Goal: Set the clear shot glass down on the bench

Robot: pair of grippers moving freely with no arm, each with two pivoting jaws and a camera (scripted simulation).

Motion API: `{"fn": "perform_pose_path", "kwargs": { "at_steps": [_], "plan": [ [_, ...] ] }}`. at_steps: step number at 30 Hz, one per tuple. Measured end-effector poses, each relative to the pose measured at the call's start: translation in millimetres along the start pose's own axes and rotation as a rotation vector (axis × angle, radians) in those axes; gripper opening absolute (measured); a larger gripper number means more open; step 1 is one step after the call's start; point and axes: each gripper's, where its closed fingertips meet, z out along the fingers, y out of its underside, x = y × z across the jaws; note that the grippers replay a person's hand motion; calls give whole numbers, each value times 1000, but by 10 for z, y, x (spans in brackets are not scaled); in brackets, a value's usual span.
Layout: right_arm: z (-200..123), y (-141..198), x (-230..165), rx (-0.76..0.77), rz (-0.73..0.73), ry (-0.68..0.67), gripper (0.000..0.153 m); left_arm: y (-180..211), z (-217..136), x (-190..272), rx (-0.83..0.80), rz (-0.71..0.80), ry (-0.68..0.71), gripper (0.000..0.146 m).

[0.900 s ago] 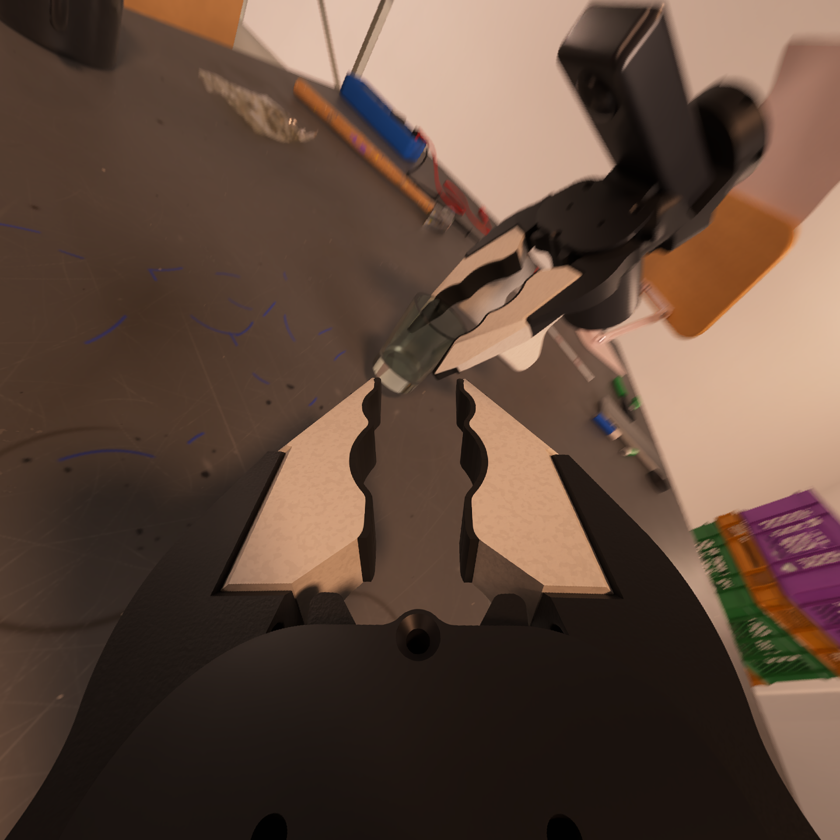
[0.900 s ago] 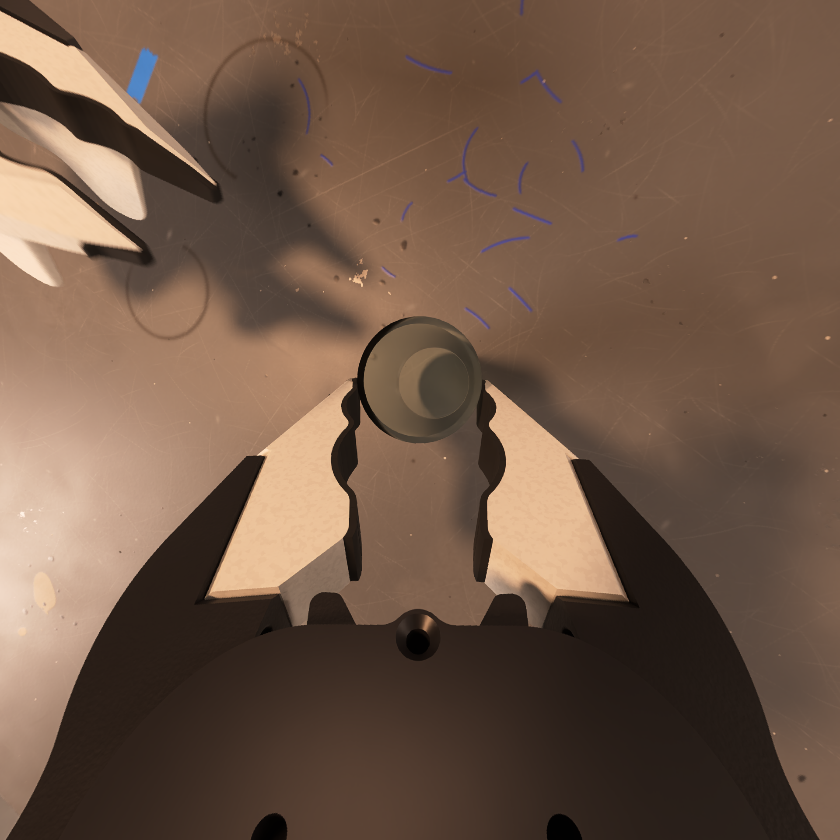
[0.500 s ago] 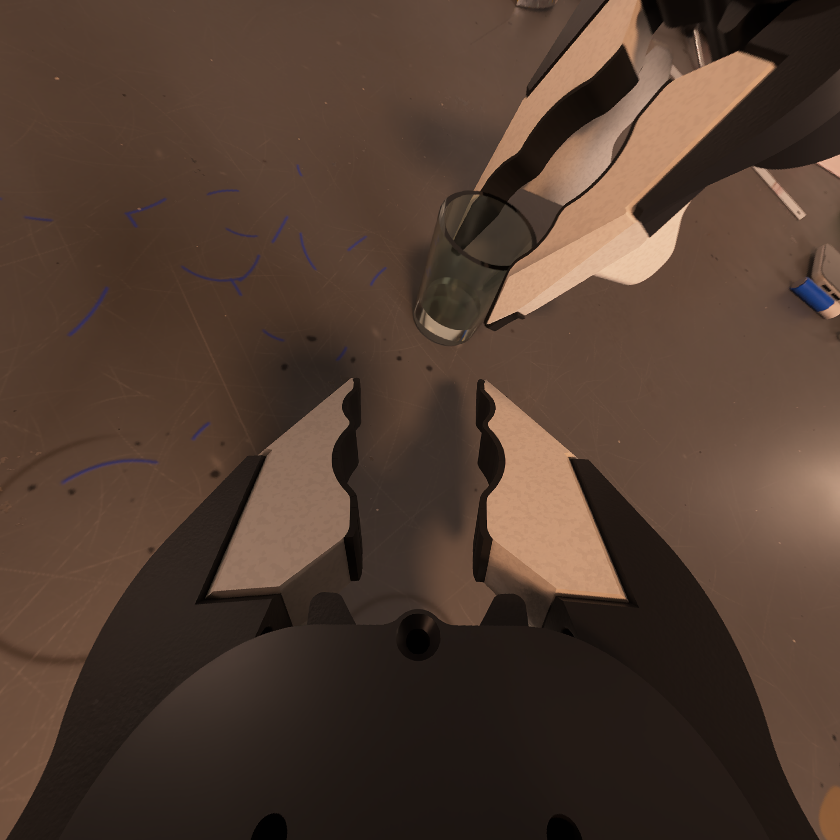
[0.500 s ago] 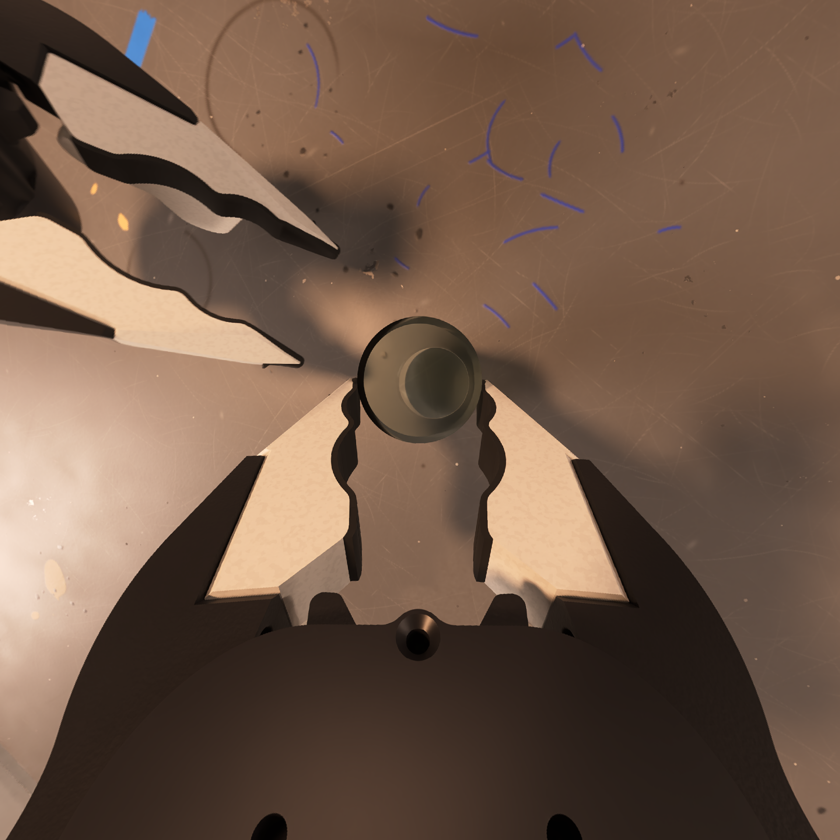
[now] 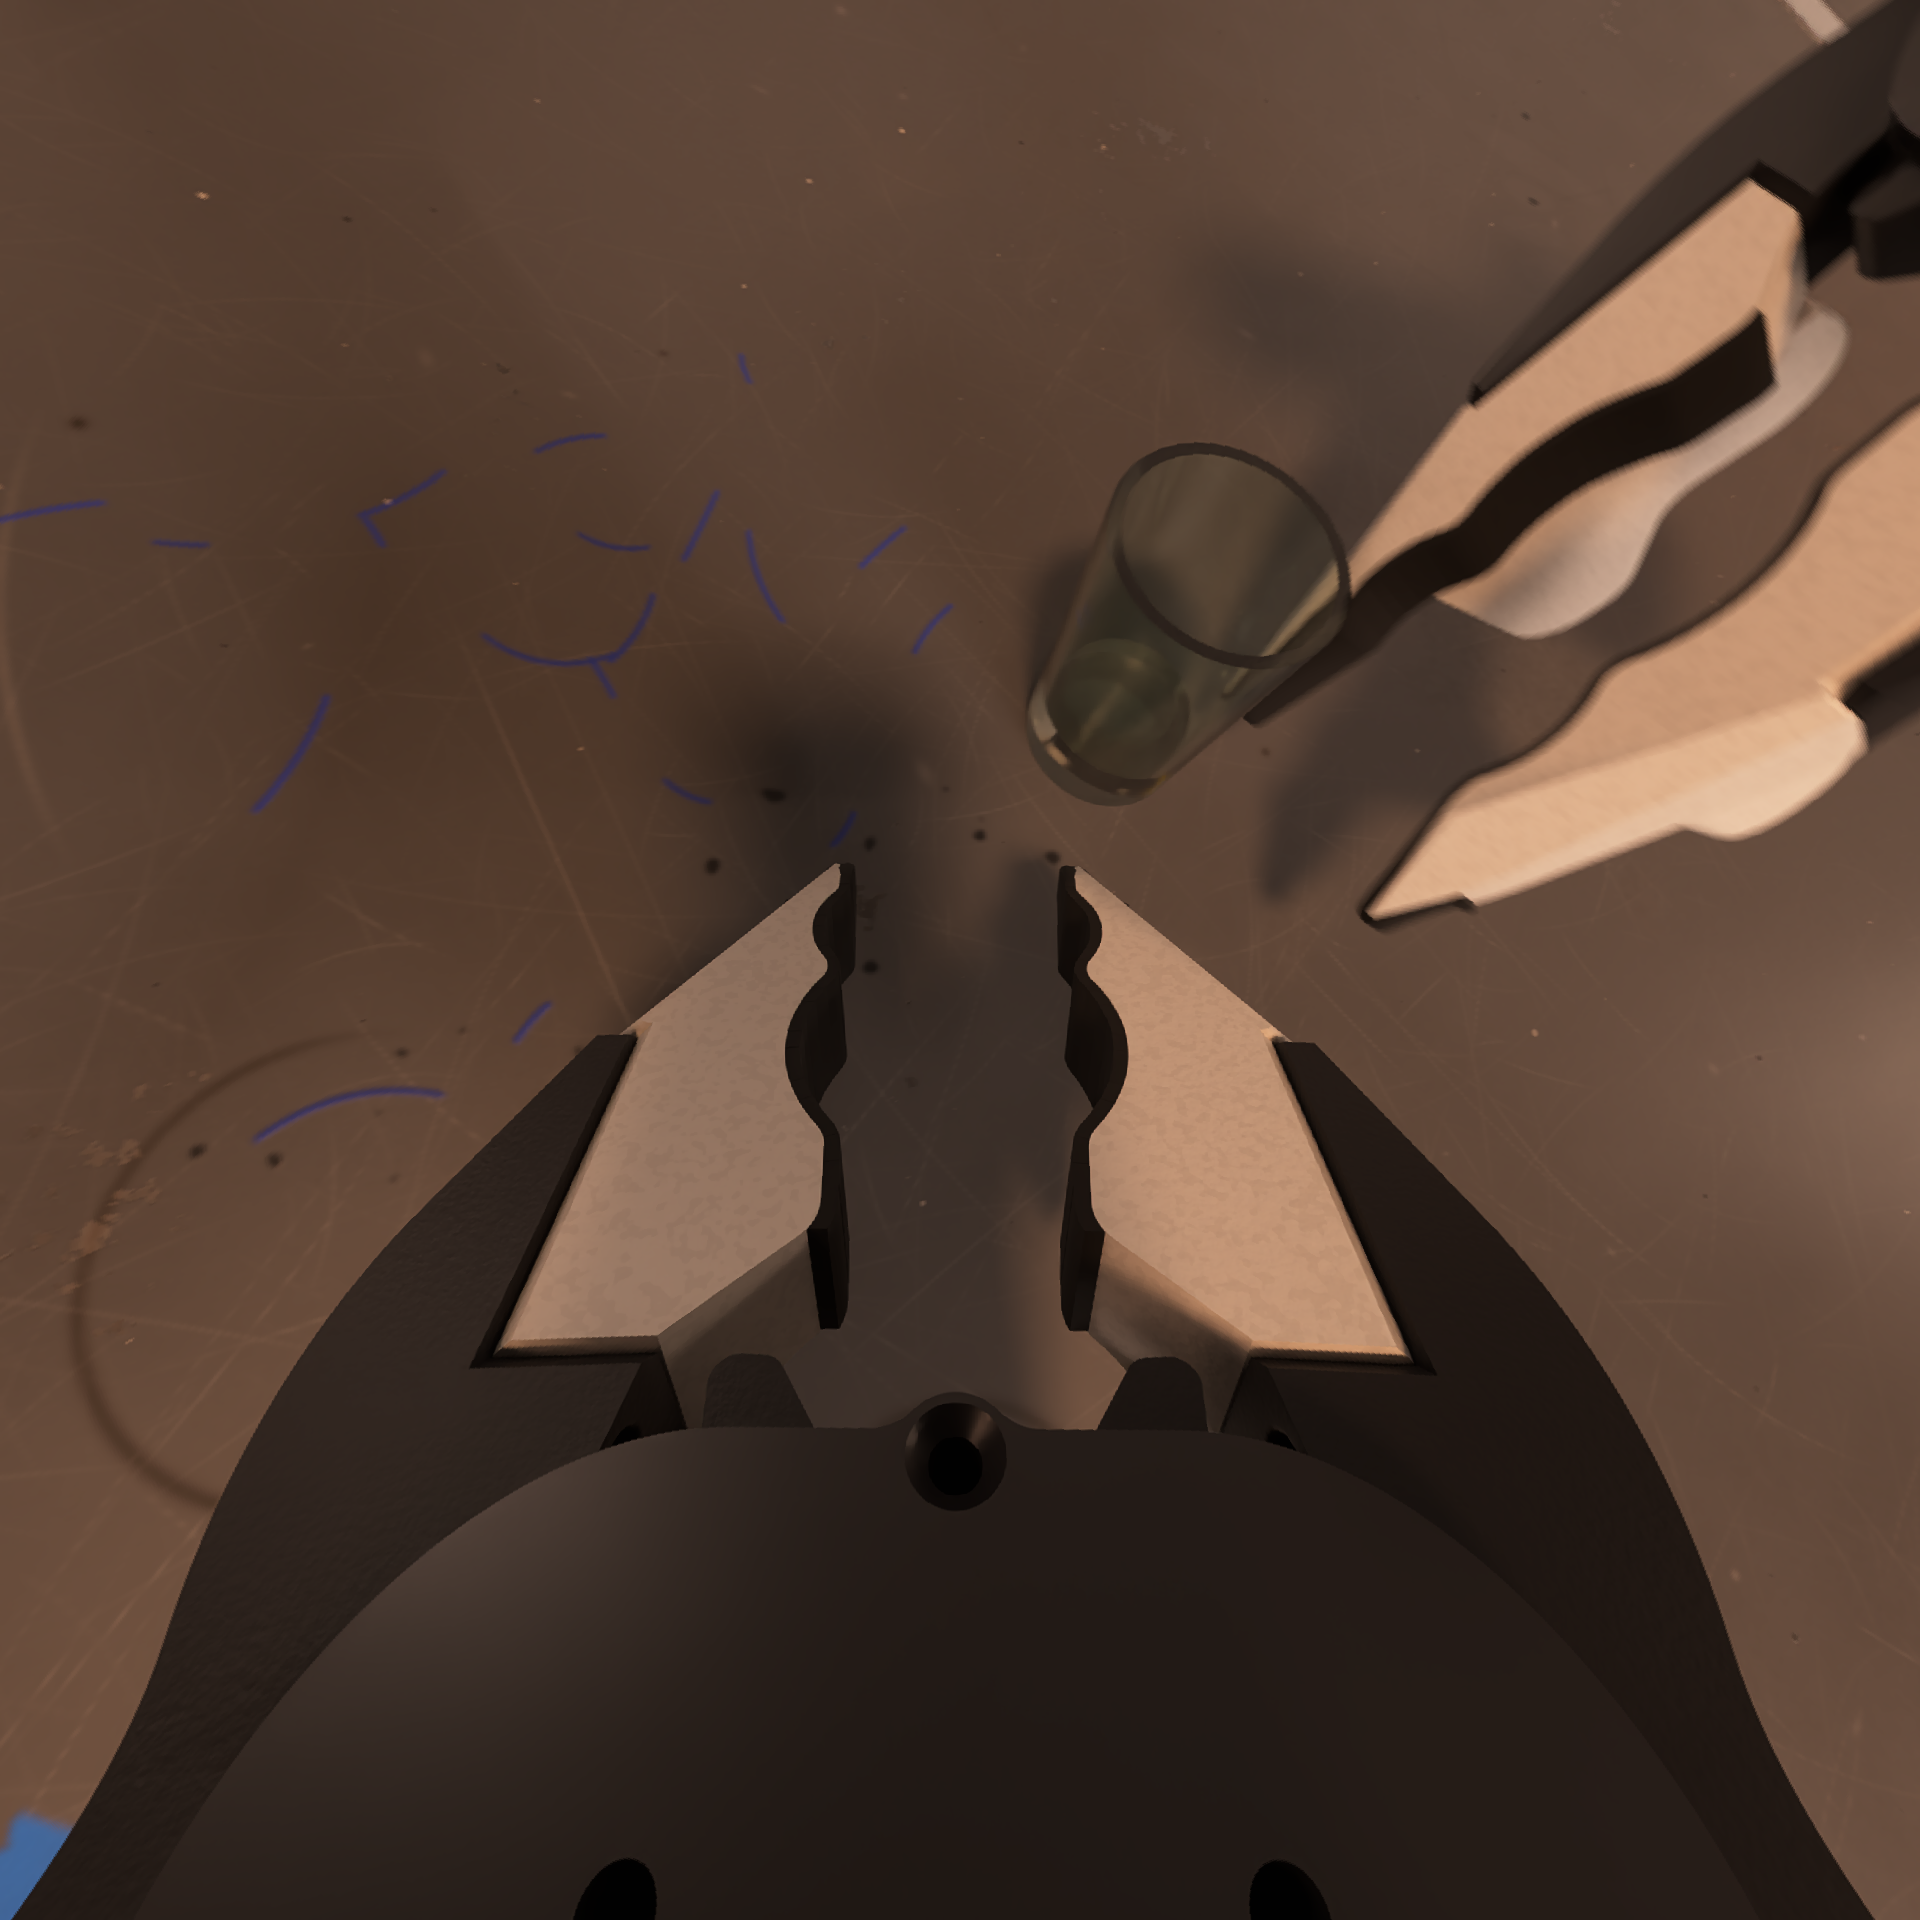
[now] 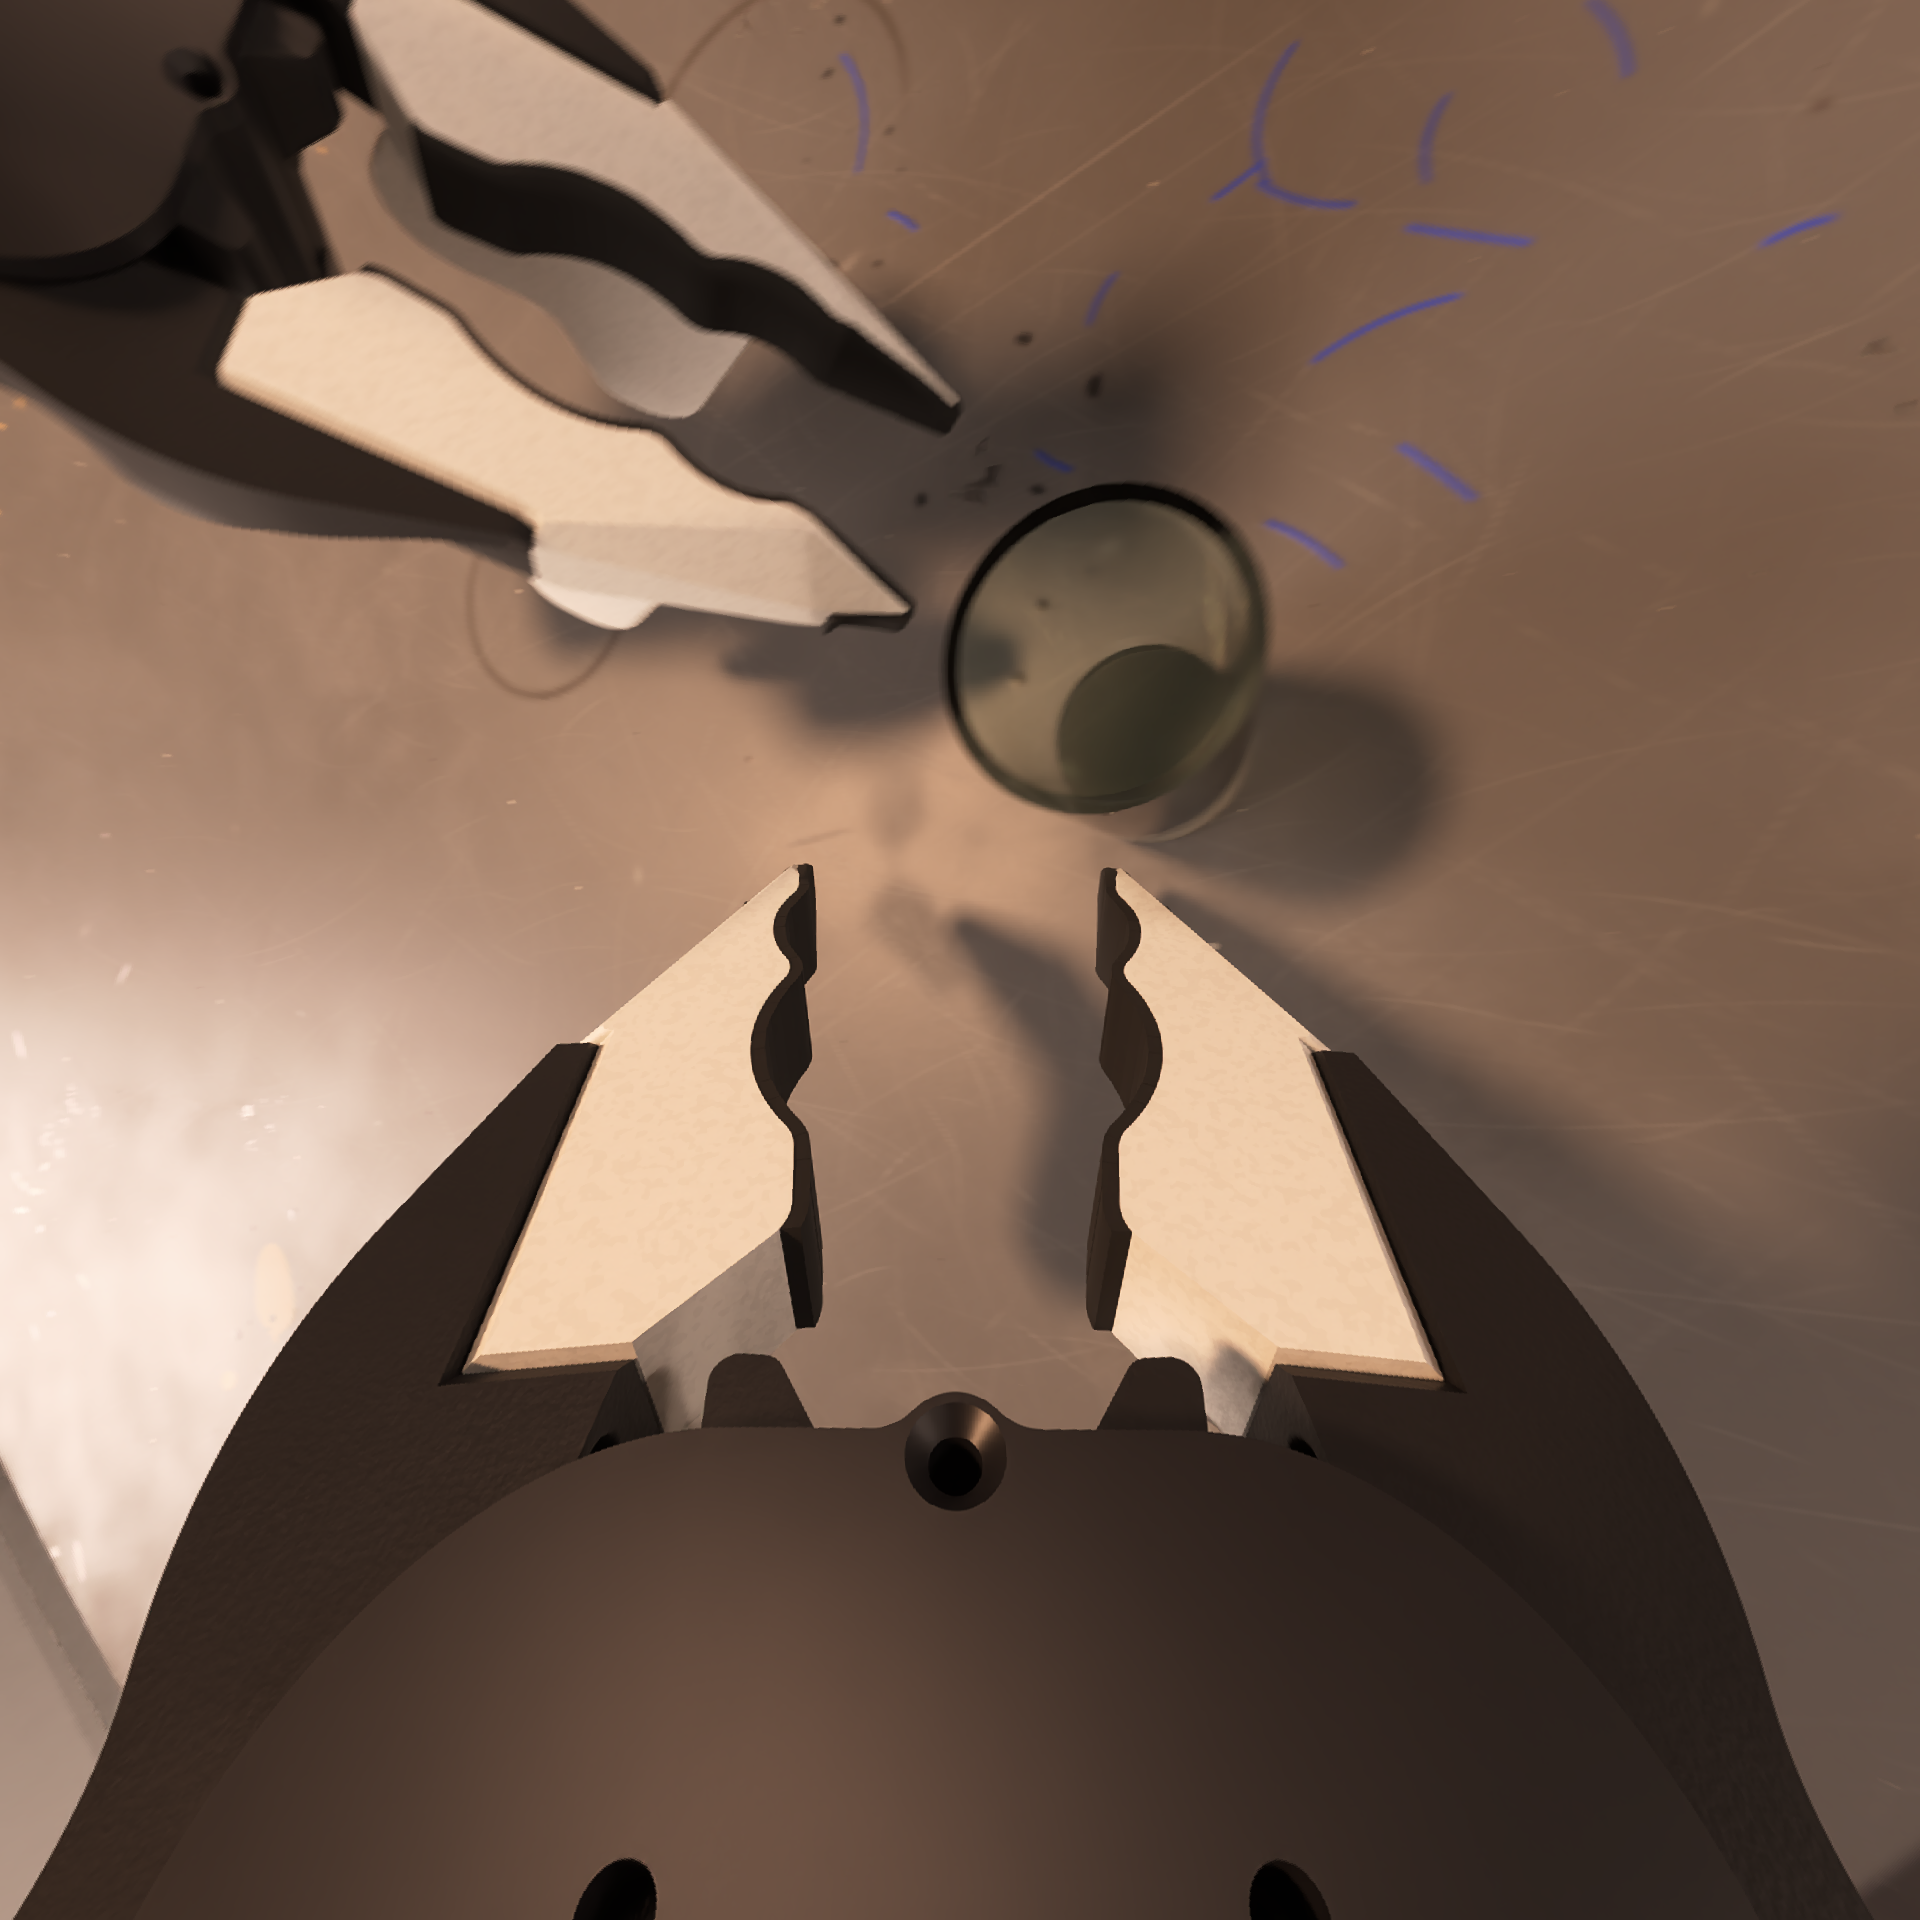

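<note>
The clear shot glass (image 5: 1184, 623) stands upright on the dark brown bench (image 5: 1039, 208), mouth up. It also shows from above in the right wrist view (image 6: 1107, 649). My right gripper (image 6: 954, 883) is open and empty, pulled back above the glass, no longer touching it. It appears in the left wrist view (image 5: 1340, 748) to the right of the glass. My left gripper (image 5: 954, 883) is open and empty, hovering just short of the glass. It shows in the right wrist view (image 6: 925, 509) at upper left.
The bench carries blue pen marks (image 5: 582, 644), scratches and faint ring stains (image 5: 156, 1299). A blue scrap (image 5: 26, 1860) peeks in at the lower left corner. A bright glare patch (image 6: 125, 1195) lies at the left.
My right gripper has let go of the shot glass and drawn back from it; the glass now stands free on the bench. My left gripper has shifted left of the glass.
</note>
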Motion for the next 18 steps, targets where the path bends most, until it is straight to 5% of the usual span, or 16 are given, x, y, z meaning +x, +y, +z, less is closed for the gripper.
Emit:
{"fn": "perform_pose_path", "kwargs": {
  "at_steps": [12,18],
  "plan": [
    [-206,115,-339,164,6,-110,63,77,-408,237,95,5,115,46],
    [-36,106,-460,233,14,-164,61,111,-328,529,91,-29,207,40]
  ]
}}
